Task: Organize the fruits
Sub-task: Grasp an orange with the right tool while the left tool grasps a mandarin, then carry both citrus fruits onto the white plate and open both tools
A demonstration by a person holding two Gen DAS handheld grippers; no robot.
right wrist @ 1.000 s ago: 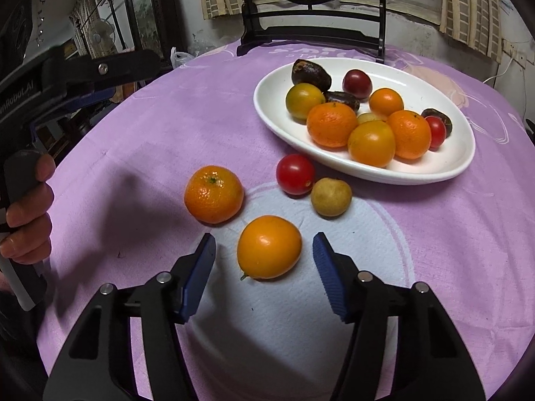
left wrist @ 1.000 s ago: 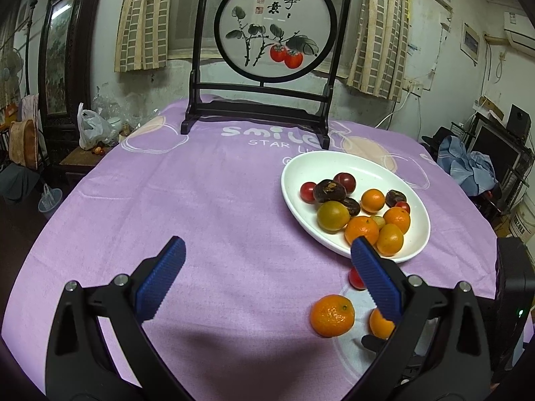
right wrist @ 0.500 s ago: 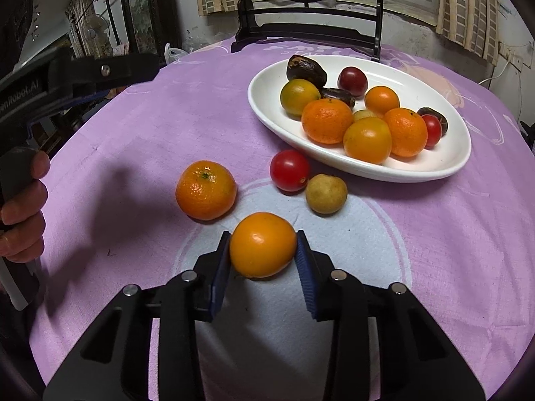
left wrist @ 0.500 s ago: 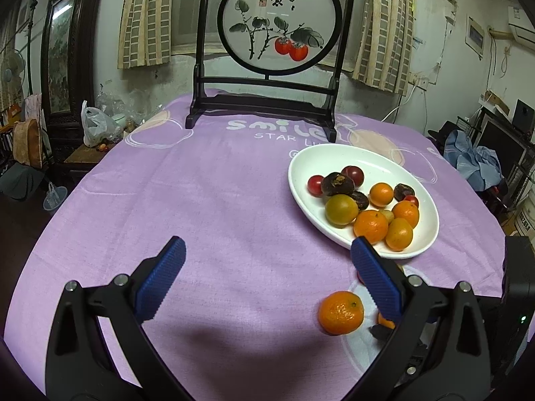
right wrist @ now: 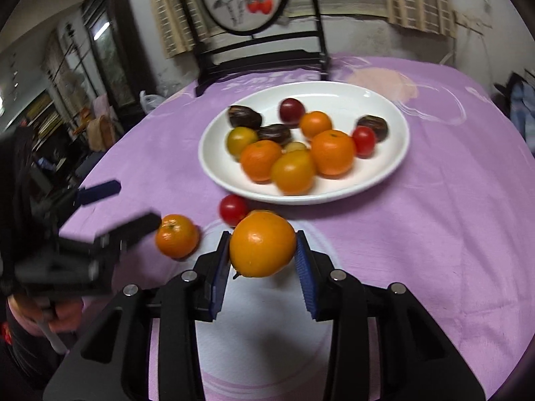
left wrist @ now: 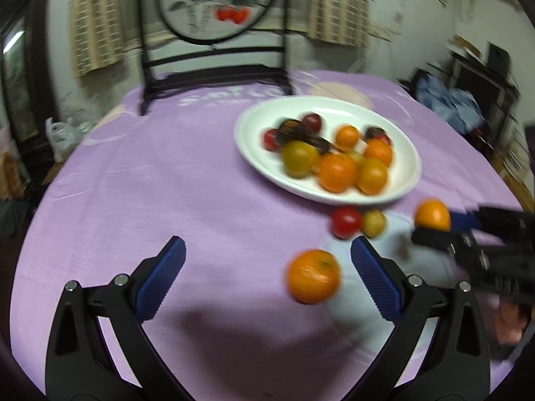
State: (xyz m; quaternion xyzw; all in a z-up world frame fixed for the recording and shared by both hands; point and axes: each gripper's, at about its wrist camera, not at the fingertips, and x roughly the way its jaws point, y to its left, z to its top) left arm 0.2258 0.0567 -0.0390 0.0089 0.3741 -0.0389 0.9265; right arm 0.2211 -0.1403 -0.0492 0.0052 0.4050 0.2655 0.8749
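Observation:
My right gripper (right wrist: pixel 262 244) is shut on a smooth orange fruit (right wrist: pixel 262 249) and holds it just above the purple cloth, short of the white plate (right wrist: pixel 334 100). In the left wrist view the same fruit (left wrist: pixel 433 215) hangs at the right in that gripper. My left gripper (left wrist: pixel 267 244) stands open and low over the cloth. A mandarin (left wrist: pixel 314 275) lies between its fingers, close to the right one. A red cherry tomato (left wrist: pixel 346 222) and a small yellowish fruit (left wrist: pixel 373 223) lie beside the plate (left wrist: pixel 334 110), which holds several fruits.
A dark wooden stand with a round painted screen (left wrist: pixel 217 3) stands at the table's far edge behind the plate. The purple tablecloth (left wrist: pixel 167 173) spreads bare to the left. A hand (right wrist: pixel 63 314) grips the left tool's handle. Furniture crowds the room around the table.
My right gripper shut on the orange fruit and lifted it off the cloth. My left gripper sank and swung toward the mandarin, which now lies between its fingers.

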